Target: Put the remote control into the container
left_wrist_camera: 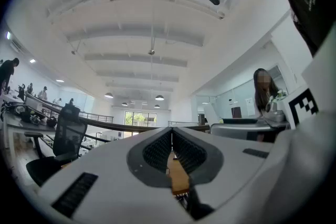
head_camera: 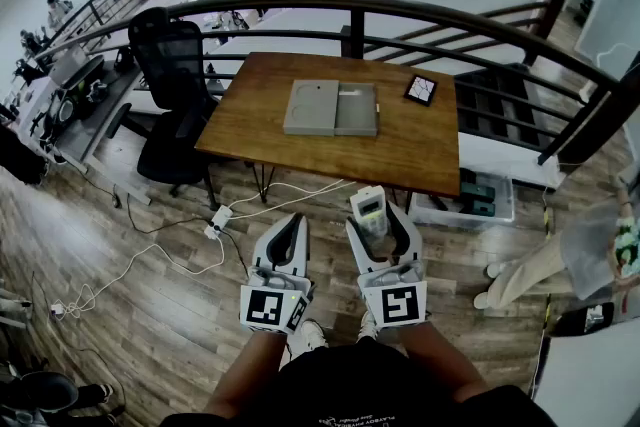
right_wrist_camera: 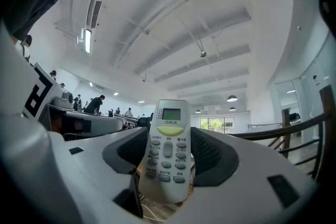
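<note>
Gripping: the right gripper (head_camera: 380,219) had its jaws spread wide and pressed against the two long edges of a white rectangular remote control (right_wrist_camera: 167,150) with grey buttons, a pale green band and a small display.
Remote's pose: it stood lengthwise between the jaws, display end poking out past their tips and button face turned toward the gripper's camera.
Remote's place: in the head view it hung over the wooden plank floor (head_camera: 150,315), short of the near edge of the table and well apart from the container.
Left gripper (head_camera: 292,227): its jaws were closed tip to tip, with nothing between them; it was held just beside the right one.
Container (head_camera: 330,107): a flat grey rectangular box lay near the middle of the brown wooden table (head_camera: 250,127).
Other thing on the table: a small black screen device (head_camera: 420,89) lay to the right of the container, apart from it.
Around the table: a black mesh office chair (head_camera: 170,65) stood at its left end, a dark metal railing (head_camera: 400,10) curved behind it, and a white power strip (head_camera: 220,220) with white cables lay on the floor.
</note>
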`<state>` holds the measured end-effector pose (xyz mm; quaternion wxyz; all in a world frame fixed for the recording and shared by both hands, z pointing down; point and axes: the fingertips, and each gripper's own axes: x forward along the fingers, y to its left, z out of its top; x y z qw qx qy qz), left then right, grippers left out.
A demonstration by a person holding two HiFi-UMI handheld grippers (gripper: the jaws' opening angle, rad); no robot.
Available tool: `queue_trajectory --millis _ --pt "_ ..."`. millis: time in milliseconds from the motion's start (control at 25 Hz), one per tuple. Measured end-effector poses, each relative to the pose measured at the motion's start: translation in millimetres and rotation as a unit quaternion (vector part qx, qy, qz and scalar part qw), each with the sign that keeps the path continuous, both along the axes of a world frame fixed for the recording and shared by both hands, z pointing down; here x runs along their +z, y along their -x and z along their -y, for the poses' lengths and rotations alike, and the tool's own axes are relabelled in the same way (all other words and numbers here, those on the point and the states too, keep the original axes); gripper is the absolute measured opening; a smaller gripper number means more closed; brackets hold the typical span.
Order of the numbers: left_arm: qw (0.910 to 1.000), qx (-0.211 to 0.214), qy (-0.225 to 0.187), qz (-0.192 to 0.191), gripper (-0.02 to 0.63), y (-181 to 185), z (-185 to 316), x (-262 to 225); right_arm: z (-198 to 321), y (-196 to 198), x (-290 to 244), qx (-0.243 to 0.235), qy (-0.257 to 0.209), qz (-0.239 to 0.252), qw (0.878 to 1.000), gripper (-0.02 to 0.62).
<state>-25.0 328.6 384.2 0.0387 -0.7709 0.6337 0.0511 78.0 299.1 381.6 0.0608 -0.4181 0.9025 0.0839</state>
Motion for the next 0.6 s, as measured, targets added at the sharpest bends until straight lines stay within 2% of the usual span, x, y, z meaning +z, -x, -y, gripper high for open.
queue_trajectory --millis 360,600 --pt "1.0000 0.002 0.007 0.003 0.009 -11.3 2.3 2.2 1.9 -9.4 0.3 0.000 0.000 -0.001 1.000 0.265" --pt "0.9999 -0.001 0.011 0.004 0.009 -27.2 11.3 3.6 9.3 -26.4 -0.1 -0.010 0.009 0.019 1.000 0.265"
